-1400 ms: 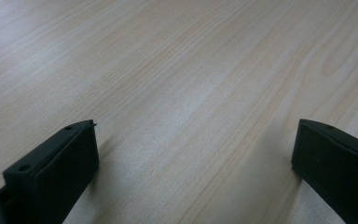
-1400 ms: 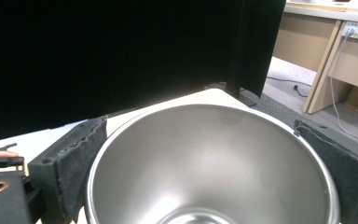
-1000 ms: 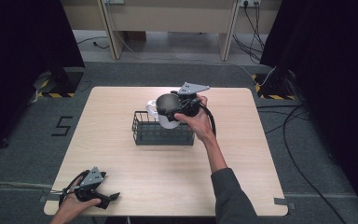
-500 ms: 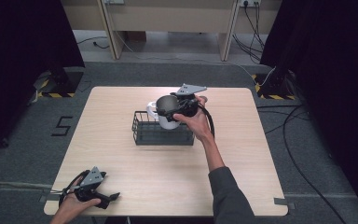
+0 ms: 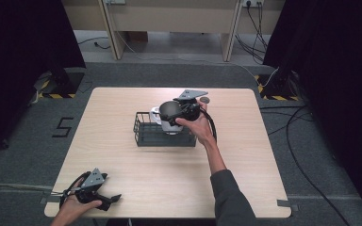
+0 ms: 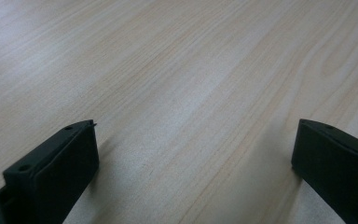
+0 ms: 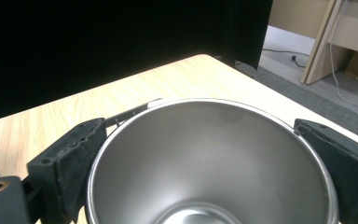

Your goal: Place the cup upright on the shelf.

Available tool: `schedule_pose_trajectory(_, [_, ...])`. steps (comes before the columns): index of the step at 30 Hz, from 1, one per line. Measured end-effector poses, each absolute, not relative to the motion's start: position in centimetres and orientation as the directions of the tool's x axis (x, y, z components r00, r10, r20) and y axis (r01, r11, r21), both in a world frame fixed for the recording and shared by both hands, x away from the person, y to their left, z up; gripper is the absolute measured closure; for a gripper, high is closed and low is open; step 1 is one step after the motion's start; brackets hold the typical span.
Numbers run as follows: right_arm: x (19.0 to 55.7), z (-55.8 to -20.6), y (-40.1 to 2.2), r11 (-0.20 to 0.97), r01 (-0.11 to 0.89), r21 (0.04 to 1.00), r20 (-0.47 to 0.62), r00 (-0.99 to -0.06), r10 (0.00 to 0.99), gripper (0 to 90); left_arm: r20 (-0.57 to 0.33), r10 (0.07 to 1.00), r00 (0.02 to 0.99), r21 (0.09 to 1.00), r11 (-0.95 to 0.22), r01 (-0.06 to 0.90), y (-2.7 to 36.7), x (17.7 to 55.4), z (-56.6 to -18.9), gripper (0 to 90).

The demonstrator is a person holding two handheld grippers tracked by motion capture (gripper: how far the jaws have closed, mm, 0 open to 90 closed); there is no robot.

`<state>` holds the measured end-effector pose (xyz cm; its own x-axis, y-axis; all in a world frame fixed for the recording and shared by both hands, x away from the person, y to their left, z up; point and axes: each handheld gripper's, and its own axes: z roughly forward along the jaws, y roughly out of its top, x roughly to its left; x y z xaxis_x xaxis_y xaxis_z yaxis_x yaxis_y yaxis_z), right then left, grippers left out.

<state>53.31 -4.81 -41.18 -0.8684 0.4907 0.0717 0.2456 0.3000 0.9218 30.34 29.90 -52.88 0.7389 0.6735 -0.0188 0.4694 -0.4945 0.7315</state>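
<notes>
A steel cup [image 7: 209, 163] sits between the two black jaws of my right gripper [image 7: 200, 154], which press its rim from both sides. In the high view the right gripper [image 5: 179, 112] holds that cup [image 5: 169, 109] over the back edge of a black wire basket [image 5: 158, 136] at mid-table. A white mug [image 5: 158, 117] stands in the basket, partly hidden by the cup. My left gripper [image 5: 107, 200] rests on the table near the front left corner. Its jaws stand wide apart in the left gripper view [image 6: 196, 154], with bare wood between them.
The light wooden table [image 5: 136, 174] has free room in front of and beside the basket. Cables [image 5: 306, 122] lie on the grey floor to the right. Dark curtains close both sides, and desk legs [image 5: 111, 28] stand beyond the far edge.
My right gripper has come slightly down and nearer with the steel cup, closer over the basket. The left gripper has not moved.
</notes>
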Motion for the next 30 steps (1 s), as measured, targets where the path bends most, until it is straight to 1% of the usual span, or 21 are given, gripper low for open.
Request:
schedule_pose_trajectory(4, [53.3,-41.4,-4.9,0.3,0.252,0.92,0.077,-0.867,0.492,6.1,-0.018,0.673,0.739,0.731,-0.495,0.469,29.9,30.3,-52.9,0.0])
schedule_pose_trajectory(11, [53.2,-41.7,-4.7,0.34,0.26,0.904,0.065,-0.869,0.491,5.7,-0.019,0.674,0.739,0.732,-0.494,0.47,29.9,30.3,-52.9,0.0])
schedule_pose_trajectory(14, [53.2,-42.0,-4.7,0.335,0.277,0.901,0.087,-0.87,0.485,4.8,-0.02,0.674,0.739,0.732,-0.494,0.47,29.9,30.3,-52.9,0.0])
schedule_pose_trajectory(16, [53.1,-42.0,-4.7,0.293,0.285,0.913,0.109,-0.86,0.498,5.4,-0.019,0.674,0.739,0.732,-0.494,0.469,29.9,30.3,-52.9,0.0])
schedule_pose_trajectory(17, [53.1,-42.0,-4.7,0.293,0.285,0.913,0.109,-0.86,0.498,5.4,-0.019,0.674,0.739,0.732,-0.494,0.469,29.9,30.3,-52.9,0.0])
schedule_pose_trajectory(18, [53.0,-41.4,-4.8,0.234,0.272,0.933,0.125,-0.857,0.499,6.7,-0.02,0.674,0.738,0.732,-0.493,0.47,29.9,30.3,-52.9,0.0])
schedule_pose_trajectory(20, [52.8,-40.6,-5.0,0.21,0.25,0.945,0.124,-0.869,0.479,19.1,-0.02,0.674,0.738,0.732,-0.493,0.47,29.9,30.3,-52.9,0.0])
schedule_pose_trajectory(21, [52.7,-40.2,-5.0,0.212,0.242,0.947,0.116,-0.871,0.477,16.1,-0.019,0.674,0.738,0.733,-0.493,0.469,29.9,30.3,-52.9,0.0])
schedule_pose_trajectory(22, [52.7,-40.2,-5.0,0.212,0.242,0.947,0.116,-0.871,0.477,16.1,-0.019,0.674,0.738,0.733,-0.493,0.469,29.9,30.3,-52.9,0.0])
schedule_pose_trajectory(23, [52.5,-39.6,-4.9,0.224,0.24,0.945,0.1,-0.861,0.499,10.7,-0.02,0.675,0.737,0.733,-0.492,0.47,29.9,30.3,-52.9,0.0])
schedule_pose_trajectory(24, [52.5,-39.6,-4.9,0.224,0.24,0.945,0.1,-0.861,0.499,10.7,-0.02,0.675,0.737,0.733,-0.492,0.47,29.9,30.3,-52.9,0.0])
schedule_pose_trajectory(25, [52.3,-39.4,-4.9,0.244,0.245,0.939,0.093,-0.859,0.504,16.8,-0.019,0.675,0.737,0.732,-0.493,0.47,29.9,30.3,-52.9,0.0])
schedule_pose_trajectory(27, [52.2,-39.4,-4.9,0.257,0.246,0.934,0.082,-0.852,0.518,13.2,-0.019,0.676,0.737,0.732,-0.493,0.47,29.9,30.3,-52.9,0.0])
schedule_pose_trajectory(28, [52.1,-39.4,-5.0,0.254,0.25,0.934,0.086,-0.85,0.519,15.5,-0.018,0.675,0.738,0.732,-0.493,0.469,29.9,30.3,-52.9,0.0])
schedule_pose_trajectory(30, [52.1,-39.4,-5.0,0.249,0.254,0.935,0.093,-0.85,0.519,15.1,-0.019,0.675,0.737,0.732,-0.493,0.47,29.9,30.3,-52.9,0.0])
